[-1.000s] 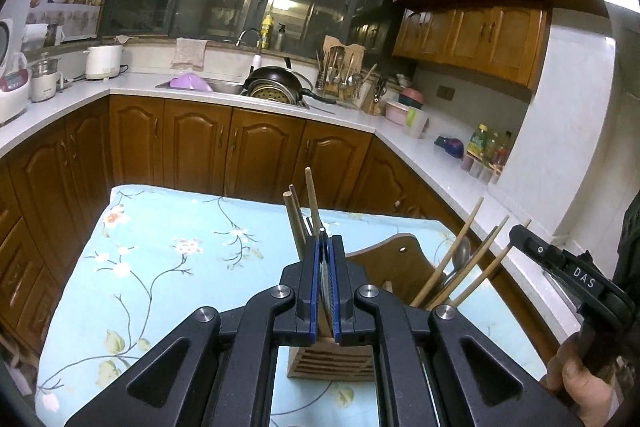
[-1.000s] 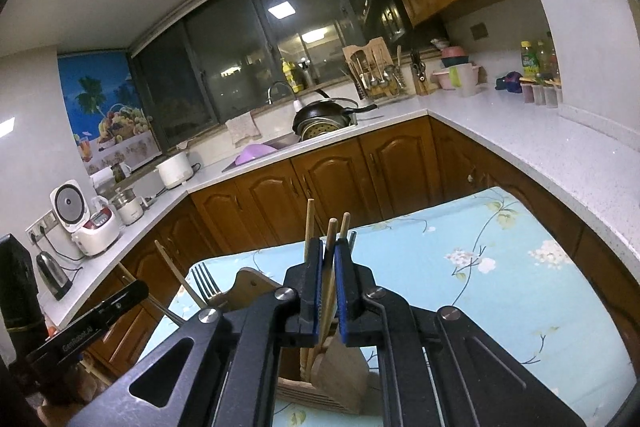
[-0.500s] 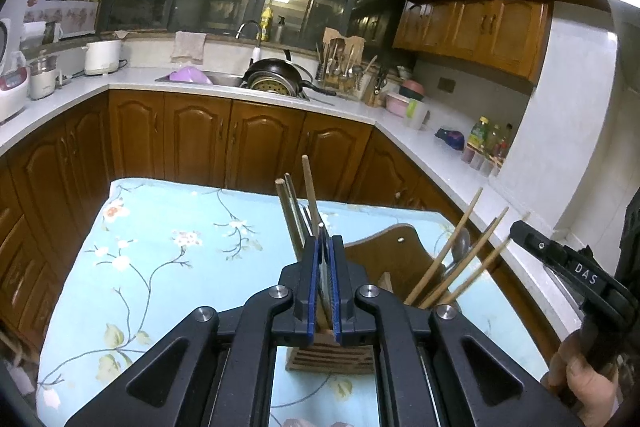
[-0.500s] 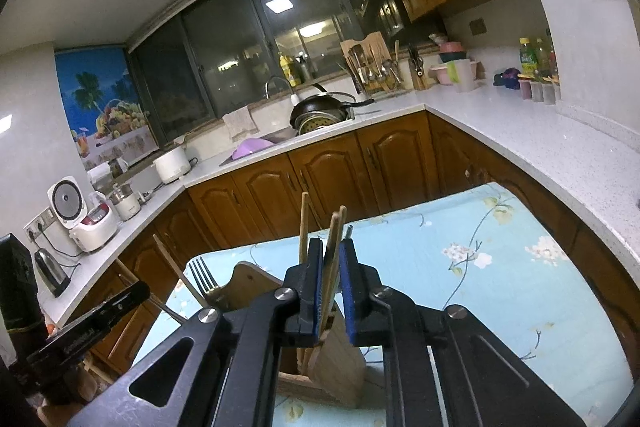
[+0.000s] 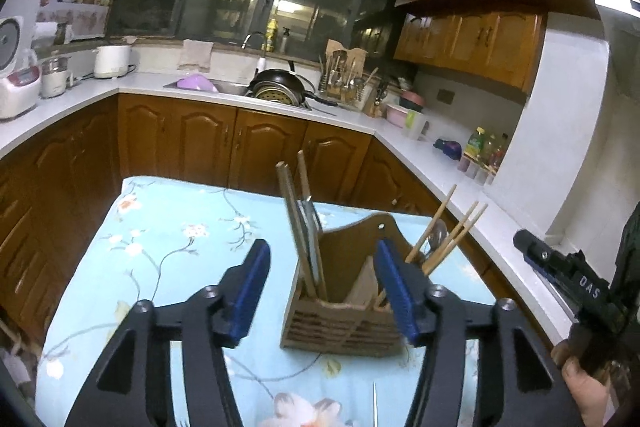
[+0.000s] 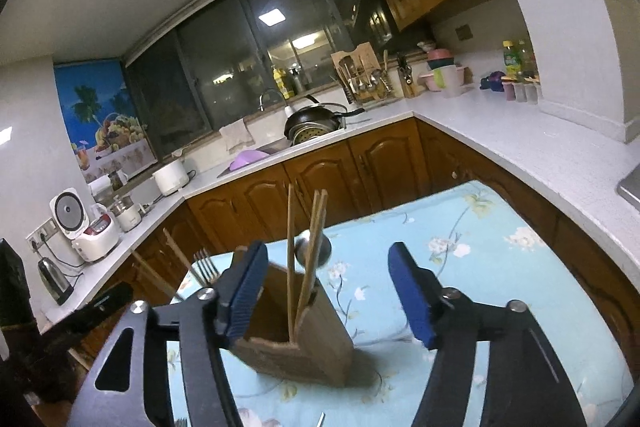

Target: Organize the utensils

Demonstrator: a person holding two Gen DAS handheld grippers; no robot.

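— Wooden holder (image 5: 344, 291) on the flowered cloth (image 5: 168, 259): how far along does the tidying look?

— Well along, I'd judge. Chopsticks already stand in both ends of it. In the left wrist view the holder sits between and just beyond the left gripper's (image 5: 320, 287) blue pads, nearer the right-hand pad. In the right wrist view it sits against the left-hand pad of the right gripper (image 6: 328, 295).

— Are the jaws holding anything?

— No. Both pairs are opening, about half spread, and nothing is pinched. Each stands clear of the sticks it points at.

— Count them for me.

— One holder. In the compartment nearer the left gripper, two wooden chopsticks (image 5: 298, 227) upright, with a fork (image 6: 206, 265) beside them. At the other end, three chopsticks (image 6: 310, 259) leaning outward, with a spoon (image 6: 314, 247) among them. So five chopsticks, one fork, one spoon, as far as I can make out.

— What is left?

— Hard to say. A thin pale sliver (image 5: 375, 403) shows at the near edge of the cloth below the jaws; it may be one more utensil, but I cannot tell. Otherwise the cloth around the holder looks bare.
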